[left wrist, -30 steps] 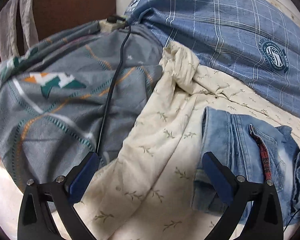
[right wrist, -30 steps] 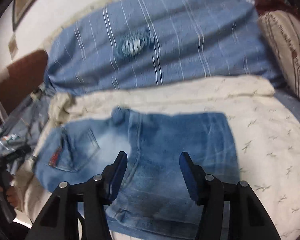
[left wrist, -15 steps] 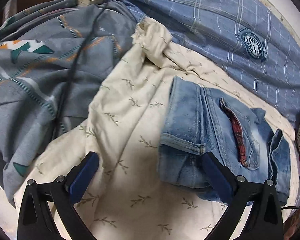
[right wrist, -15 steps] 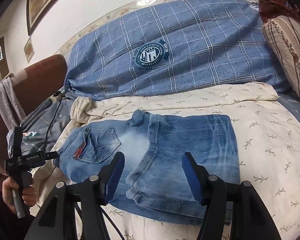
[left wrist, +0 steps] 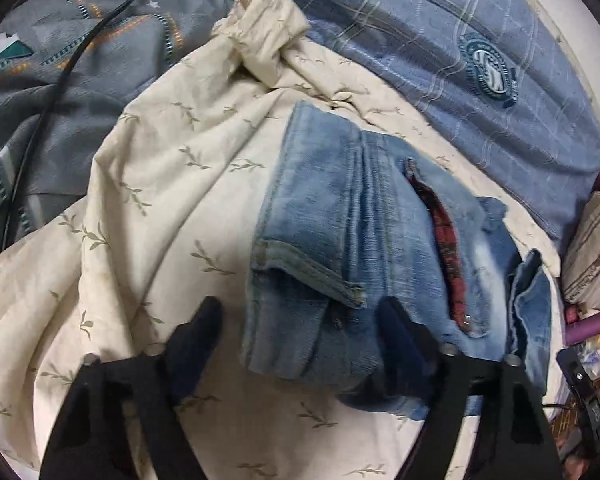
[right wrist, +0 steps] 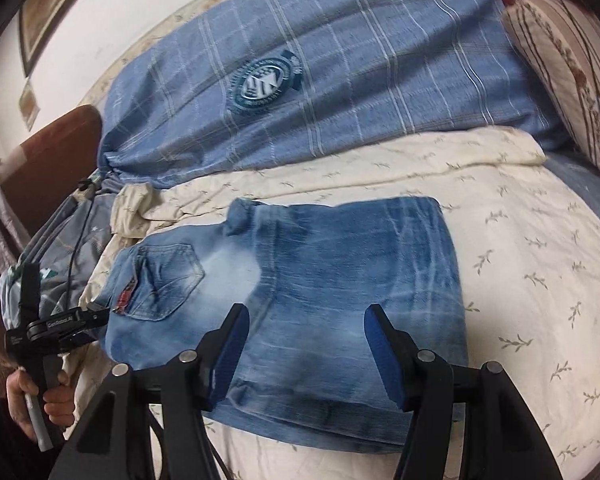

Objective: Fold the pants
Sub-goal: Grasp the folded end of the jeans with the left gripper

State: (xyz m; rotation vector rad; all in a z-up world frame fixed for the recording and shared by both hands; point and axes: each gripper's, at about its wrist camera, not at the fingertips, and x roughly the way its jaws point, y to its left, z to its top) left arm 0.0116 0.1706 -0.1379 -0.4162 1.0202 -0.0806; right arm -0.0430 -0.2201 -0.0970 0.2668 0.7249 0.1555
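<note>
Bed: cream sheet (right wrist: pixel 520 248) with small leaf sprigs is covering the bed, rumpled and bunching up at its far left corner.
Pants: folded blue jeans (right wrist: pixel 340 272) are lying flat on the sheet, back pocket facing up at the left end, hems nearest the right wrist camera.
Pants, left wrist view: the jeans (left wrist: pixel 340 240) are showing a red checked lining at the pocket slit, with the folded waist end lying nearest the fingers.
Left gripper: the left gripper (left wrist: pixel 300 328) is pointing down over the near end of the jeans; its fingers have just been closing but are standing apart, with the denim edge between them and no pad visibly pressing on it.
Right gripper: the right gripper (right wrist: pixel 306 356) is hovering over the hem end of the jeans, fingers spread, pinching nothing.
Hand: a hand (right wrist: pixel 32 400) at the far left is gripping the handle of the other gripper.
Far side: a blue checked pillow (right wrist: pixel 340 80) with a round badge is lying behind the jeans.
Left side: a grey patterned blanket (left wrist: pixel 80 60) with a black cable (left wrist: pixel 40 128) across it is lying beside the sheet.
</note>
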